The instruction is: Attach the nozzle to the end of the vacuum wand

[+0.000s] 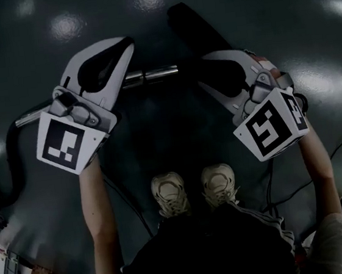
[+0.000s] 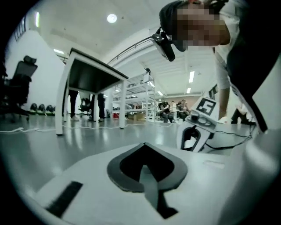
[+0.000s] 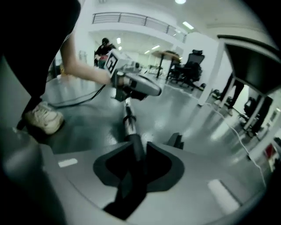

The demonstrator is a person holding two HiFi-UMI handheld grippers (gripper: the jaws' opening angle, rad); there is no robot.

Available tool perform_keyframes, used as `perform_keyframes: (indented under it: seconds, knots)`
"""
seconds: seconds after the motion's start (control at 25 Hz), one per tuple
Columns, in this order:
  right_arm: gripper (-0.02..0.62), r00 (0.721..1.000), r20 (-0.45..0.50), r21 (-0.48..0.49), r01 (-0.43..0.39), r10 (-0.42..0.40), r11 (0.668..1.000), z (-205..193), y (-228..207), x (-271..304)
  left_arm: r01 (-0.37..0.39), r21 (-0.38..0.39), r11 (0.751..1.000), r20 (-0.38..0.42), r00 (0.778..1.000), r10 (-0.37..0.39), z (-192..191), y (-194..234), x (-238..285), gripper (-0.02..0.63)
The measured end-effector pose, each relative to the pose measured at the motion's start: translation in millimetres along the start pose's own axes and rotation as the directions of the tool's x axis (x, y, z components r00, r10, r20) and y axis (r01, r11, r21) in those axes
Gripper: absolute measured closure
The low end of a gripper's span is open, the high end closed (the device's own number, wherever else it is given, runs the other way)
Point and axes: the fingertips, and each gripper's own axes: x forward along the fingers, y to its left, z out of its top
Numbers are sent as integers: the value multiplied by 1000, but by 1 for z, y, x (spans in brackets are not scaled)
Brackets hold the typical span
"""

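The chrome vacuum wand (image 1: 152,75) lies across the dark floor between my two grippers, and its black hose (image 1: 11,142) curves off to the left. A long black nozzle part (image 1: 198,29) slants away above the right gripper (image 1: 208,72). In the right gripper view the wand (image 3: 127,115) runs from the left gripper (image 3: 131,85) into a black tube (image 3: 136,151), and the right gripper (image 3: 131,173) is shut on that tube. The left gripper (image 1: 125,47) hangs over the wand. In its own view the left gripper (image 2: 147,176) is shut with nothing in it.
The person's two shoes (image 1: 171,194) stand just behind the wand, with thin cables (image 1: 126,203) on the floor beside them. A white-legged table (image 2: 90,74) and distant shelving stand ahead in the left gripper view. Office chairs (image 3: 191,66) and a cable show in the right gripper view.
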Motion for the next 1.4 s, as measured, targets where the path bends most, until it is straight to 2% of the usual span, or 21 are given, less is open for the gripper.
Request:
perform_keyframes:
  seconds: [0.04, 0.08, 0.12, 0.16, 0.2, 0.24, 0.28, 0.32, 0.36, 0.4, 0.44, 0.56, 0.68, 0.76, 0.84, 0.96, 1.16, 1.2, 1.28, 1.36, 1.4]
  knots:
    - [577, 996, 46, 66, 68, -71, 996, 9, -10, -8, -88, 8, 996, 19, 996, 88, 7, 5, 2, 603]
    - [588, 982, 94, 148, 151, -166, 977, 17, -24, -17, -182, 6, 983, 38, 983, 182, 13, 11, 1, 603]
    - [588, 951, 141, 259, 233, -276, 937, 24, -41, -25, -274, -3, 962, 63, 960, 273, 20, 17, 0, 603]
    - [588, 906, 180, 397, 289, -383, 871, 30, -57, -32, -352, -18, 936, 93, 931, 352, 29, 20, 0, 603]
    - [588, 859, 202, 538, 305, -471, 786, 34, -70, -39, -406, -36, 913, 125, 905, 408, 37, 21, 0, 603]
    - [588, 818, 211, 660, 284, -535, 695, 36, -79, -45, -436, -56, 898, 151, 885, 440, 43, 20, 1, 603]
    - [588, 785, 217, 751, 246, -581, 613, 37, -86, -51, -447, -73, 892, 169, 876, 452, 46, 16, 3, 603]
    - [589, 755, 224, 810, 208, -617, 548, 39, -92, -56, -445, -82, 892, 176, 874, 452, 48, 12, 6, 603]
    - [588, 729, 229, 843, 182, -645, 506, 40, -96, -61, -436, -82, 896, 177, 878, 444, 49, 9, 10, 603]
    - [589, 711, 232, 855, 177, -664, 488, 43, -100, -64, -427, -79, 901, 174, 884, 435, 48, 7, 13, 603]
    - [589, 702, 233, 850, 189, -673, 492, 44, -104, -66, -421, -81, 903, 172, 887, 429, 47, 7, 14, 603]
    - [588, 707, 220, 800, 263, -672, 539, 47, -115, -69, -431, -119, 895, 173, 878, 446, 46, 17, 12, 603]
    - [589, 701, 194, 807, 284, -686, 518, 58, -137, -92, -440, -125, 889, 168, 874, 456, 67, 36, 11, 603]
    - [589, 705, 173, 809, 296, -688, 507, 81, -154, -127, -442, -118, 889, 154, 877, 456, 106, 43, 7, 603]
    - [589, 704, 155, 805, 316, -693, 501, 121, -170, -180, -445, -107, 889, 145, 878, 456, 170, 43, -5, 603]
    - [589, 700, 117, 807, 347, -705, 478, 197, -191, -278, -445, -116, 888, 149, 876, 458, 296, 25, -24, 603]
    - [589, 700, 85, 809, 367, -709, 460, 369, -219, -472, -406, -133, 904, 167, 890, 424, 551, -23, -58, 603]
    - [589, 704, 83, 813, 361, -705, 457, 408, -220, -512, -395, -140, 908, 157, 896, 415, 602, -36, -71, 603]
    - [588, 729, 92, 836, 313, -678, 450, 480, -212, -580, -364, -157, 918, 119, 916, 383, 690, -69, -103, 603]
    - [589, 752, 113, 859, 255, -650, 445, 528, -202, -628, -342, -160, 926, 103, 927, 360, 754, -101, -126, 603]
    - [589, 754, 128, 860, 238, -644, 450, 541, -199, -647, -340, -160, 927, 117, 926, 360, 778, -114, -130, 603]
